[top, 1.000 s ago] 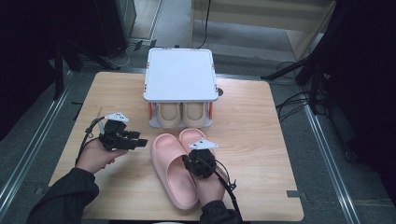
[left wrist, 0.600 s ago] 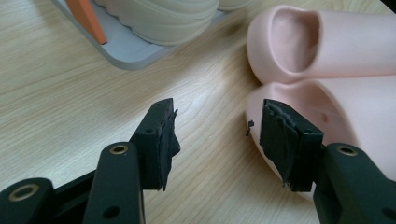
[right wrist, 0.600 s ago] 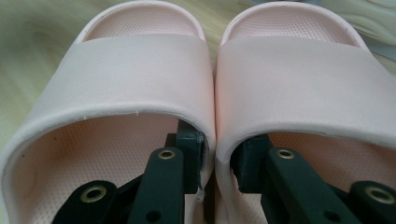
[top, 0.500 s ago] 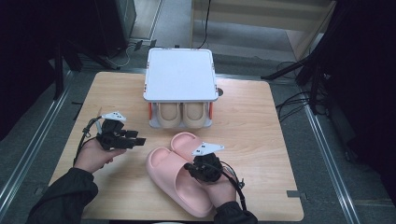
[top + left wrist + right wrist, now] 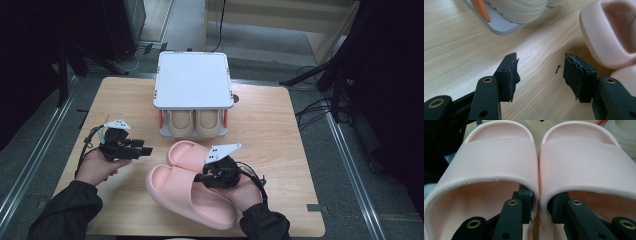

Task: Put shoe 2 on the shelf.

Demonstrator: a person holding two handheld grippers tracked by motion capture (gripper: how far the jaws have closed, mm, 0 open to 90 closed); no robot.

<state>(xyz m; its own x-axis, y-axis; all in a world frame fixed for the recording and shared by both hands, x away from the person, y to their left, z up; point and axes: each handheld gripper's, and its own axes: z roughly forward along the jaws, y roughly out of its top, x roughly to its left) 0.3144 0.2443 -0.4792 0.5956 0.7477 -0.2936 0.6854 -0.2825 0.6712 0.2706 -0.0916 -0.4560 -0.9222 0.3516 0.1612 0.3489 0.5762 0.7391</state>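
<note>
a white, flat-topped shoe rack (image 5: 193, 79) stood at twelve o'clock on the wooden table (image 5: 270, 120), with orange posts (image 5: 161, 119) at its front corners. on its lower shelf, under the white top, a pair of cream slippers (image 5: 195, 122) lay side by side with their rounded ends facing six o'clock, and in the left gripper view their ribbed soles (image 5: 521, 10) rested on a grey tray edge (image 5: 501, 26) beside one orange post (image 5: 481, 8). beyond the table's twelve o'clock edge, black cables (image 5: 131, 55) trailed across the grey floor (image 5: 260, 42).
</note>
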